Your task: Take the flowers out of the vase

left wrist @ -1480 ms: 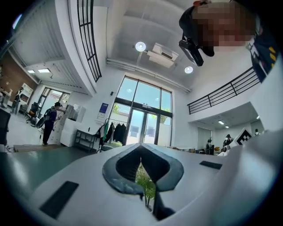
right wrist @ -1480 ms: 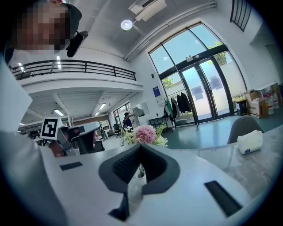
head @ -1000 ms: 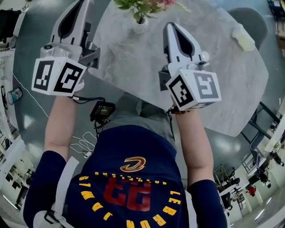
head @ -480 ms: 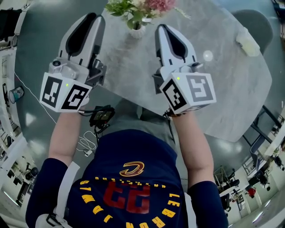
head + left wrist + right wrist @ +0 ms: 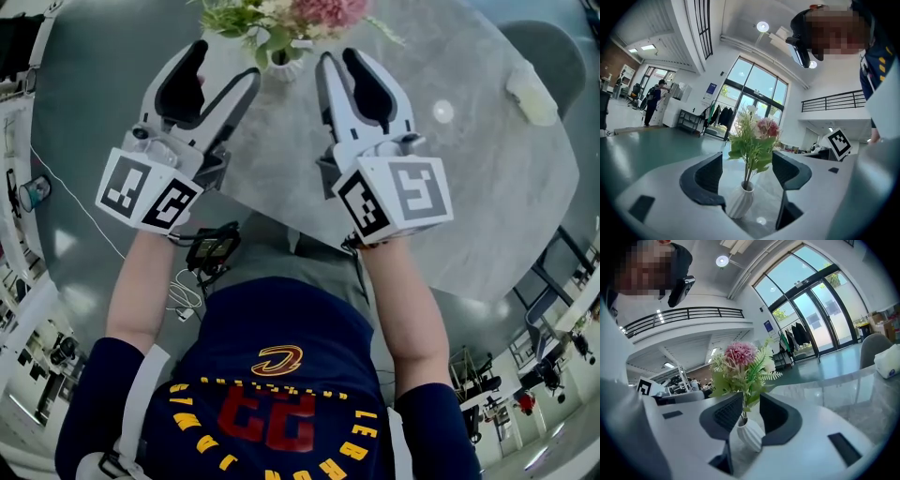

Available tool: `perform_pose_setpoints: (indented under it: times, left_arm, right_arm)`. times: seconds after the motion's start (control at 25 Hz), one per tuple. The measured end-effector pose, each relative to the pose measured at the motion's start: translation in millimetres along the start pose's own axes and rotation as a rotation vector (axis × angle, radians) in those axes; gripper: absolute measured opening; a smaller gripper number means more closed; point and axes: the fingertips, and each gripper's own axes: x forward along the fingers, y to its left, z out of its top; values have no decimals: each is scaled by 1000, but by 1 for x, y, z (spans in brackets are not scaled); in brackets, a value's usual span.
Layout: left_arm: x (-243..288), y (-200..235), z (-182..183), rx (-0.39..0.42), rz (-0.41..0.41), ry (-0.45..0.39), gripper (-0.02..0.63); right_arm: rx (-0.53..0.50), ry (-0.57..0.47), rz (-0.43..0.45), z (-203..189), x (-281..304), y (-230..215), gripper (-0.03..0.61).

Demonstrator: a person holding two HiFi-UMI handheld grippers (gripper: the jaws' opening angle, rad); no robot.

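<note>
The vase (image 5: 284, 64), white and ribbed, stands upright on the grey marble table (image 5: 487, 187), near its far edge in the head view, with its mouth up. The flowers (image 5: 281, 14) are in it: thin green stems rise nearly straight out of the narrow neck, so the long axis of the bunch is vertical, and the leaves and heads spread at the top. A pink bloom sits highest, with pale small flowers and a fern-like leaf around it. The left gripper (image 5: 225, 64) is just left of the vase and points toward it; its jaws have just been opening and now stand wide apart. Its own view shows the vase and stems in the gap, a little beyond the pads, and nothing is touched. The right gripper (image 5: 339, 58) is just right of the vase and its jaws are also spread, less wide. The neck and stems show through its gap, but the pads press on nothing. A white soft pack (image 5: 534, 94) lies well apart on the right.
</note>
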Motion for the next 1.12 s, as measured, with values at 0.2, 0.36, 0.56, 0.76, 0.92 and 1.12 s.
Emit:
perform_pose_setpoints:
  times: [0.2, 0.36, 0.56, 0.76, 0.92, 1.12]
  left_arm:
    - [10, -5, -42, 49, -56, 149, 318]
    - [26, -6, -53, 74, -68, 188, 318]
    - [41, -7, -54, 63, -69, 190, 318]
    - [55, -10, -58, 114, -79, 218, 314]
    - [62, -10, -61, 135, -75, 235, 313]
    - [62, -7, -56, 138, -56, 218, 288]
  right_arm:
    - [21, 22, -6, -18, 1, -7, 106]
    - [33, 27, -22, -25, 1, -11, 106]
    - [43, 26, -35, -26, -6, -14, 106]
    - [53, 24, -51, -27, -15, -19, 106]
    - [58, 28, -53, -30, -20, -19, 106]
    - [55, 32, -48, -31, -23, -19, 106]
